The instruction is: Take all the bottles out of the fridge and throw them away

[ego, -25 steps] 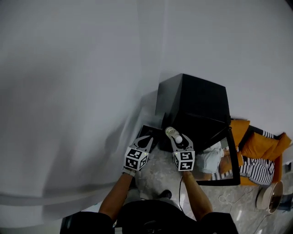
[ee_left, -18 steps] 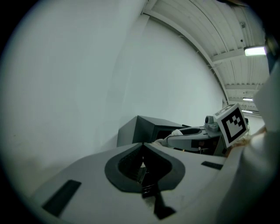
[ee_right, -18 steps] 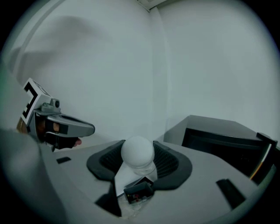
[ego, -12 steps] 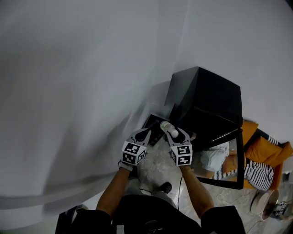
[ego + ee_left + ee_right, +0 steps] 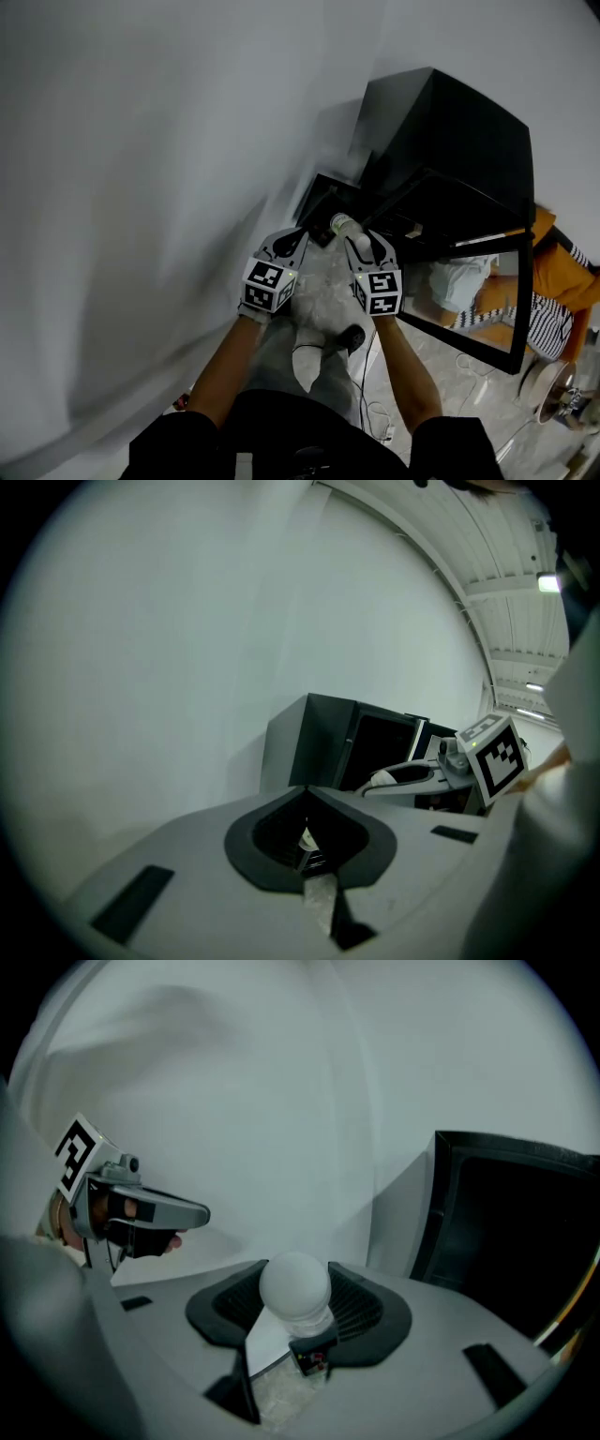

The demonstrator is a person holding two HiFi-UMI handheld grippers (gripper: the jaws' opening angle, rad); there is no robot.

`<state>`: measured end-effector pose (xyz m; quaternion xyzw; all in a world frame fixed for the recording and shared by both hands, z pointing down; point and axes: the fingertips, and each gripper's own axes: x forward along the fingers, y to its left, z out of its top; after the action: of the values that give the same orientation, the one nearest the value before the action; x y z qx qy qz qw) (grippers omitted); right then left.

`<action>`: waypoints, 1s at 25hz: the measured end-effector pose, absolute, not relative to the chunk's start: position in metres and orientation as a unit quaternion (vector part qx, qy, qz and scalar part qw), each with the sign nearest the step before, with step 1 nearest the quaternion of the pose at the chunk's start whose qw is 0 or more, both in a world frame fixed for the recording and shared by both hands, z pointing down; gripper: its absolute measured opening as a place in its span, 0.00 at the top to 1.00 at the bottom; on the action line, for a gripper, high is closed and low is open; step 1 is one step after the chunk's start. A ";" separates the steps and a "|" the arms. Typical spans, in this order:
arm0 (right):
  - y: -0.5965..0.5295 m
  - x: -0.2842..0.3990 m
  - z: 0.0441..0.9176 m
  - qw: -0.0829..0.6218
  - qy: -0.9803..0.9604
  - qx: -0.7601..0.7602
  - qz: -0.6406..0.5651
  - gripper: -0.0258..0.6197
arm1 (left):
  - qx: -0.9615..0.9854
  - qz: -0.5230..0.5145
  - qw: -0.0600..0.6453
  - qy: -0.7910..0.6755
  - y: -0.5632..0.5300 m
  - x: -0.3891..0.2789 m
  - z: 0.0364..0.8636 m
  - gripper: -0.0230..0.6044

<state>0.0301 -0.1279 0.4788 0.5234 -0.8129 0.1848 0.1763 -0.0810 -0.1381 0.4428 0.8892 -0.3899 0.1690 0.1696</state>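
A clear plastic bottle (image 5: 343,225) with a white cap (image 5: 295,1283) lies between the jaws of my right gripper (image 5: 362,240), which is shut on it. The right gripper view shows the cap at the jaw tips and crumpled clear plastic (image 5: 281,1387) nearer the camera. My left gripper (image 5: 286,244) hangs beside it on the left, its jaws (image 5: 305,794) closed together with nothing in them. The black fridge (image 5: 450,159) stands just ahead to the right with its door open. A dark open box (image 5: 322,201) sits low against the fridge's left side, just beyond both grippers.
The fridge's glass door (image 5: 473,291) swings out to the right and mirrors orange and striped cloth. A white wall (image 5: 141,187) fills the left. My legs and a foot (image 5: 307,361) stand on the marbled floor, with a cable (image 5: 375,412) and a round white object (image 5: 551,394) nearby.
Both grippers have dropped lower and moved closer to the fridge and the dark box. The bottle stays in the right gripper. The fridge now looks larger in the head view.
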 end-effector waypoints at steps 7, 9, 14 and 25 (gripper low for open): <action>-0.129 0.037 0.569 0.188 -0.809 0.520 0.202 0.65 | 0.882 0.184 0.194 -0.388 -0.148 -0.078 0.523 0.96; -0.133 0.041 0.596 0.186 -0.804 0.525 0.210 0.65 | 0.883 0.184 0.198 -0.384 -0.157 -0.075 0.544 0.96; -0.143 0.038 0.667 0.190 -0.795 0.529 0.225 0.65 | 0.883 0.190 0.212 -0.373 -0.172 -0.070 0.605 0.96; -0.181 0.024 0.807 0.213 -0.793 0.517 0.243 0.65 | 0.885 0.208 0.232 -0.347 -0.198 -0.052 0.724 0.96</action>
<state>0.0239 -0.1808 0.8066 0.5171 -0.7927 0.2430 0.2125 -0.0524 -0.1984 0.7240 0.8846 -0.3473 0.2078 0.2318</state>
